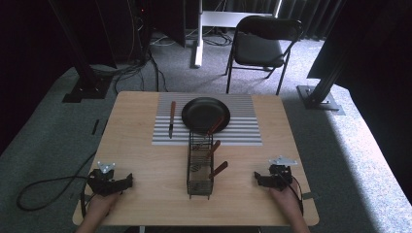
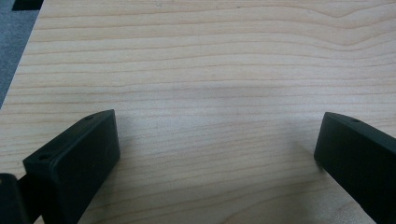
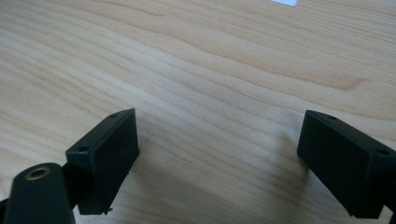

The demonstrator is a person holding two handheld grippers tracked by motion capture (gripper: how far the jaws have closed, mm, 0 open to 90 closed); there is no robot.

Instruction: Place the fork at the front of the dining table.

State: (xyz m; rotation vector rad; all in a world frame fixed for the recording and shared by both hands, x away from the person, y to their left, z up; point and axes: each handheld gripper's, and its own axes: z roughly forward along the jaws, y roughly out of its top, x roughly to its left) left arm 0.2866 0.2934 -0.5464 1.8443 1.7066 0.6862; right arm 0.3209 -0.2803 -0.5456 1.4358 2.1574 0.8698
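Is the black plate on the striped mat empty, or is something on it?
Not empty. The black plate has one wooden-handled utensil leaning onto its rim from the wire basket.

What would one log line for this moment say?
left gripper: open, empty | right gripper: open, empty | wire caddy: holds wooden-handled utensils | knife: on striped mat, beside plate

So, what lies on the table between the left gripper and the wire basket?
Nothing: in the high view, bare wooden table runs from the left gripper, fingers open, to the wire basket holding wooden-handled utensils.
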